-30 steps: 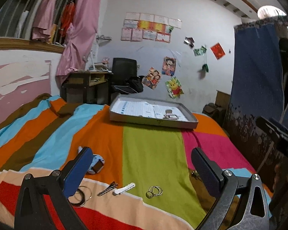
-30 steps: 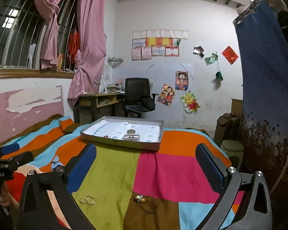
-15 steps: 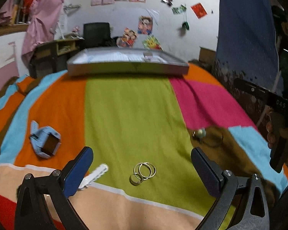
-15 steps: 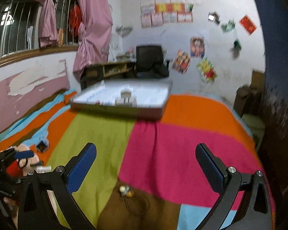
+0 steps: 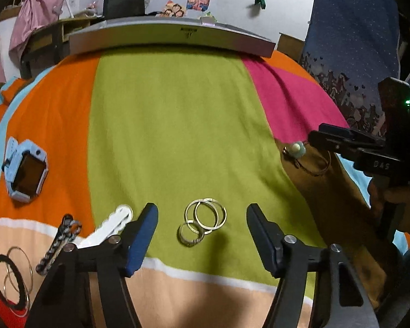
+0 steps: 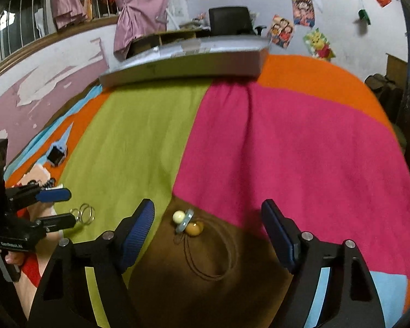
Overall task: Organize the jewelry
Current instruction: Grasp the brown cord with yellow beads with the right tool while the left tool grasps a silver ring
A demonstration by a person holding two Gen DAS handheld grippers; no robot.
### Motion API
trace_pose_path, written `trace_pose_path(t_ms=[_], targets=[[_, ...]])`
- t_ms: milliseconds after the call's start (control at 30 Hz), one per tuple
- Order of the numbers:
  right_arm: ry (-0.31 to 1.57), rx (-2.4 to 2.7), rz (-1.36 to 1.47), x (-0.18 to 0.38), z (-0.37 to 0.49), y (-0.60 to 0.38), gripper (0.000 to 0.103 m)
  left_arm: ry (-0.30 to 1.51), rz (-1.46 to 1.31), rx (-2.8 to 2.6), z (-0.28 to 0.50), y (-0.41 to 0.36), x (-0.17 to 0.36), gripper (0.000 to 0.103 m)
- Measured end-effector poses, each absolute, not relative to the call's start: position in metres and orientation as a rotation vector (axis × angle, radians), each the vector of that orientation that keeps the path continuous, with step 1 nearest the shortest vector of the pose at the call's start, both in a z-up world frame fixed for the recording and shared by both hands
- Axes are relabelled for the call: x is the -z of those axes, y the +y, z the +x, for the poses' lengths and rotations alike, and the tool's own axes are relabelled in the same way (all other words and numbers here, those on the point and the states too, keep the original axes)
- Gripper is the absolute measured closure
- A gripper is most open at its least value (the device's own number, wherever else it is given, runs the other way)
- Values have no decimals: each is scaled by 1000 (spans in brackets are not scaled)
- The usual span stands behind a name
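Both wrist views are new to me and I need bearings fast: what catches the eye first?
The blanket, in loud green, pink and orange blocks, fills both views. The left tongs stand open around a cluster of linked metal rings on the green block; the right tongs stand open around a beaded cord necklace on the brown patch. A long grey tray lies across the far edge.

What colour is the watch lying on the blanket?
Light blue with a dark screen; the watch shows best in the left wrist view.

Blanket [image 5: 164, 125] blocks: lime, pink, orange, brown; watch [image 5: 23, 173] pale blue; tray [image 5: 172, 39] grey; rings [image 5: 203, 222] gold.
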State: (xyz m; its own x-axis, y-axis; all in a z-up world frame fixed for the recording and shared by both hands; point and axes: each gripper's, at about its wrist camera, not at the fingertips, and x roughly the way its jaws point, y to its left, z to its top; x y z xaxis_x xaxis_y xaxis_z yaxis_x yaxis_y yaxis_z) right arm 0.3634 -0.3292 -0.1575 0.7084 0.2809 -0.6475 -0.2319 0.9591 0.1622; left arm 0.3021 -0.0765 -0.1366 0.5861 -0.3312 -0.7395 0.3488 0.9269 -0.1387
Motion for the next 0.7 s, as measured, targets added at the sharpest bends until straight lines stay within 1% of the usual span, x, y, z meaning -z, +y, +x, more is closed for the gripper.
trace_pose_path(t_ms=[33,133,267,433,500,567,600,633,700], targets=[[741,-288,68,160,364,-327,31,874,32,391,301,-78,139,45],[772,-293,62,169,366,-320,35,906,56,389,300,-81,144,52],[802,-309,70,176,367,-312,40,925,67,378,295,-83,146,58],[820,-337,57,183,366,-299,51,941,49,363,297,-80,148,69],[819,-351,43,184,364,-292,51,945,46,357,298,-80,149,73],[818,-361,31,185,363,-285,51,950,42,361,297,-81,150,74],[817,-365,30,185,363,-284,53,952,41,364,297,-81,150,75],[818,-371,29,185,363,-281,58,955,36,370,297,-82,150,75],[818,-375,32,185,365,-280,62,958,19,385,297,-83,152,75]])
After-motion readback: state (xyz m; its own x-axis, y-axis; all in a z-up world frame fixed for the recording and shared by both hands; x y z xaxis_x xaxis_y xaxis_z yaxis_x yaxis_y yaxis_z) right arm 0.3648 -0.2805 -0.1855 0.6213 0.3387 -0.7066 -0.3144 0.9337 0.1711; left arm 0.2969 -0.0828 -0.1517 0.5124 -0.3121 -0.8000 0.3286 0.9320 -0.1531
